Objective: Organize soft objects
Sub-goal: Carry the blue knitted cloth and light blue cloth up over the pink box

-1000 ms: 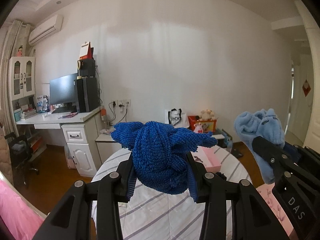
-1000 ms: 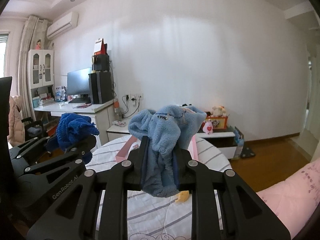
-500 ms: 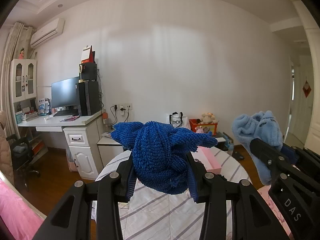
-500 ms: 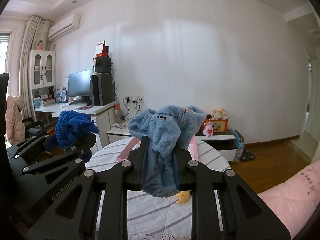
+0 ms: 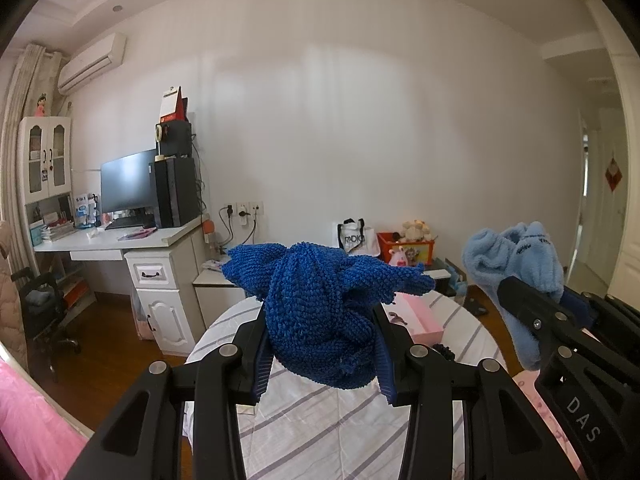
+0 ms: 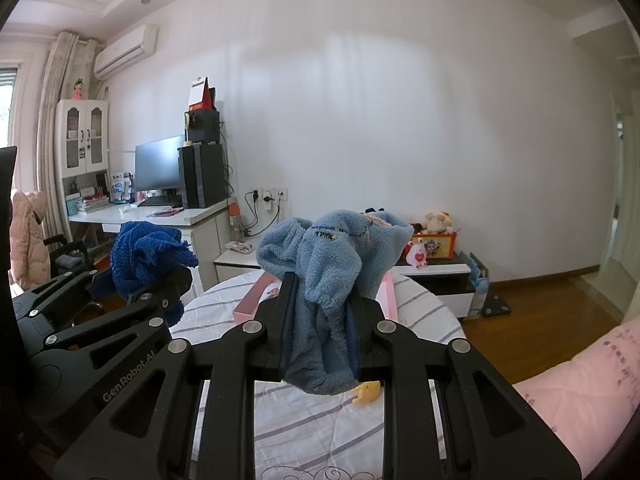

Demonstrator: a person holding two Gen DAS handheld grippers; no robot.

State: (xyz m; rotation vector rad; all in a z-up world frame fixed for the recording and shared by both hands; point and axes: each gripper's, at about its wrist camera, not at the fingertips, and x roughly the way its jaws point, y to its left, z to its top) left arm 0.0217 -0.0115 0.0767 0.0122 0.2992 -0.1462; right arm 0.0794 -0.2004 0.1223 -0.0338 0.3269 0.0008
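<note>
My left fingers (image 5: 320, 344) clamp a dark blue knitted cloth (image 5: 320, 304) at frame centre; my right fingers (image 6: 320, 332) pinch a light blue fleece cloth (image 6: 332, 264), possibly a sock, above the striped round table (image 6: 320, 420).

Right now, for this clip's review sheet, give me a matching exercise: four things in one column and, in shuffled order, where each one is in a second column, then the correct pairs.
Things
1. dark blue knitted cloth
2. light blue fleece cloth
3. pink box
4. black monitor

Places
A. on the white desk by the wall
B. pinched in the right gripper
C. lying on the striped round table
D. pinched in the left gripper

Pairs: 1-D, 2-B, 3-C, 4-A
</note>
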